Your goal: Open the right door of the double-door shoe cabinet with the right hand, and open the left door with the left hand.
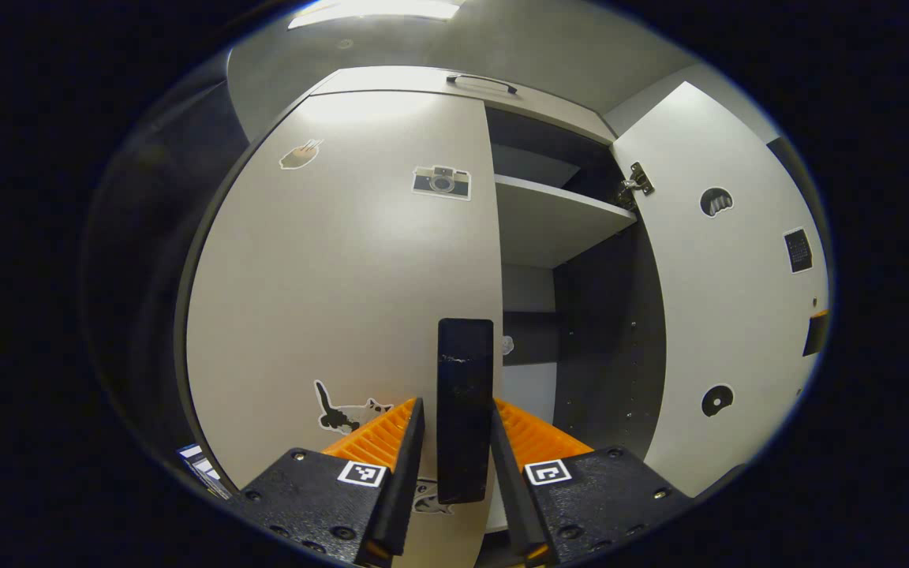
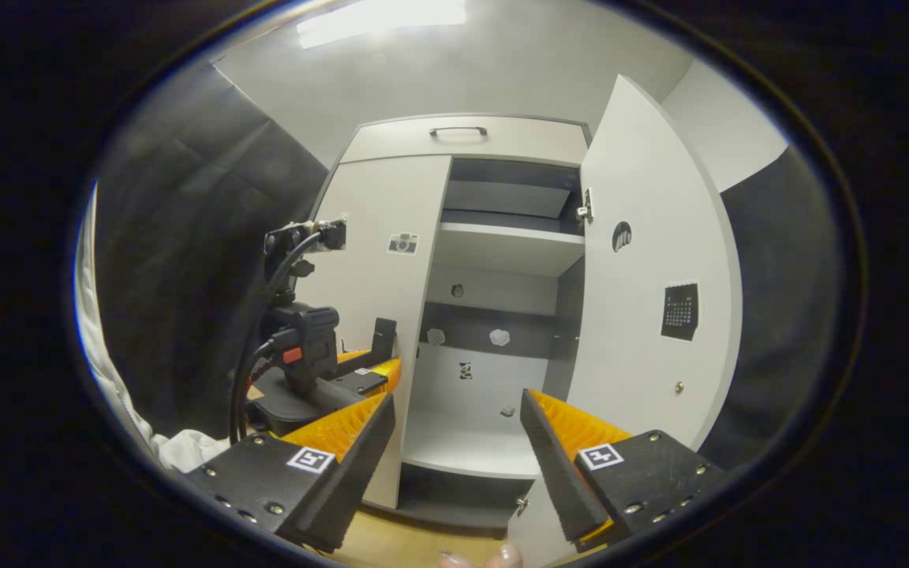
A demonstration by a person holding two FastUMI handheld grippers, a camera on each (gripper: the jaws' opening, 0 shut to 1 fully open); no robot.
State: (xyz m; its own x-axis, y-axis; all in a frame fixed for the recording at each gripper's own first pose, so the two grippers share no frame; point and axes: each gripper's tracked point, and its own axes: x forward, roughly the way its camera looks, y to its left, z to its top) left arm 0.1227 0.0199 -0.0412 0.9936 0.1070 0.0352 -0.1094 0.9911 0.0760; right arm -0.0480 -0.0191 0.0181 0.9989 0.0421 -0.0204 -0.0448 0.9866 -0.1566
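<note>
The white double-door shoe cabinet stands straight ahead. Its left door [image 1: 344,276] [image 2: 379,315], with stickers on it, lies flush with the cabinet front. Its tall black handle [image 1: 465,371] [image 2: 383,331] sits between the fingers of my left gripper [image 1: 458,402] [image 2: 372,364], which is shut on it. The right door [image 1: 731,315] [image 2: 644,315] is swung wide to the right. That leaves the shelf [image 1: 557,213] [image 2: 502,244] and the dark interior in sight. My right gripper [image 2: 458,398] is open with nothing in it, held back from the open right half.
A top panel with a dark handle [image 1: 482,81] [image 2: 458,132] runs above both doors. Black cloth wall [image 2: 186,237] closes the left side. A white sleeve [image 2: 178,450] is behind the left gripper. Wooden floor [image 2: 391,540] lies below the cabinet.
</note>
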